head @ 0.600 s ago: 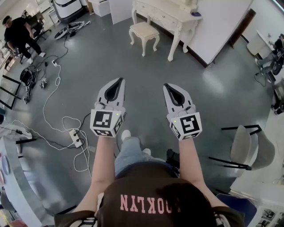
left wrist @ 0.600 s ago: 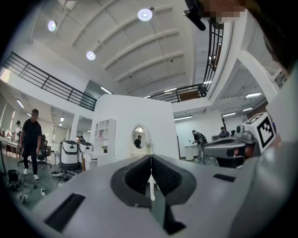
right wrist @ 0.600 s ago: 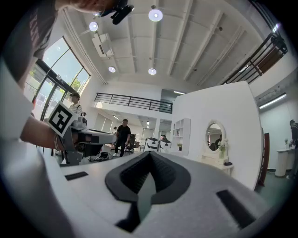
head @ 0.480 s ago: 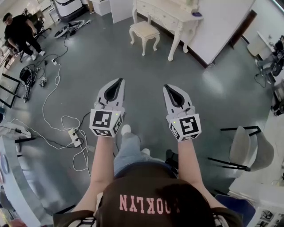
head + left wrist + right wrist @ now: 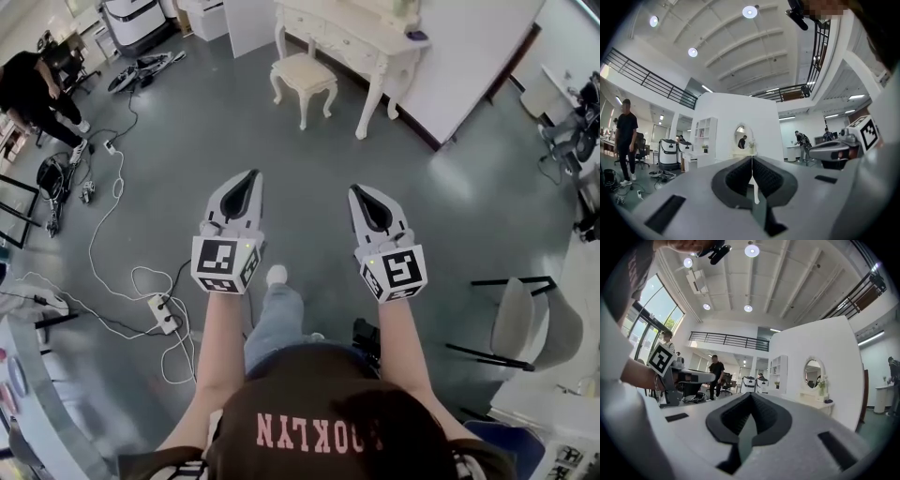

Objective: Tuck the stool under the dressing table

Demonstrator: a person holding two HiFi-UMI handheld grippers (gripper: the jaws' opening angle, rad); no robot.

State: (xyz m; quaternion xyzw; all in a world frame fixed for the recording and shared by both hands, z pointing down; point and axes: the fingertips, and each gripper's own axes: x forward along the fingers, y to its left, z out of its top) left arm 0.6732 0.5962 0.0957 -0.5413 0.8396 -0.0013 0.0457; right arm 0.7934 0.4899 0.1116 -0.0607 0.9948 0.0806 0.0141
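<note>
I hold both grippers level, side by side above grey floor (image 5: 178, 169). Left gripper (image 5: 251, 176): jaws pressed together, nothing between. Right gripper (image 5: 356, 190): same, closed tight, empty. Stool (image 5: 302, 73) stands ahead, just in front of dressing table (image 5: 349, 39) near its left end, not tucked under, well apart from both grippers. Power strip (image 5: 161, 305) with cables lies left of my left arm. Person in black (image 5: 33, 89) at far left.
</note>
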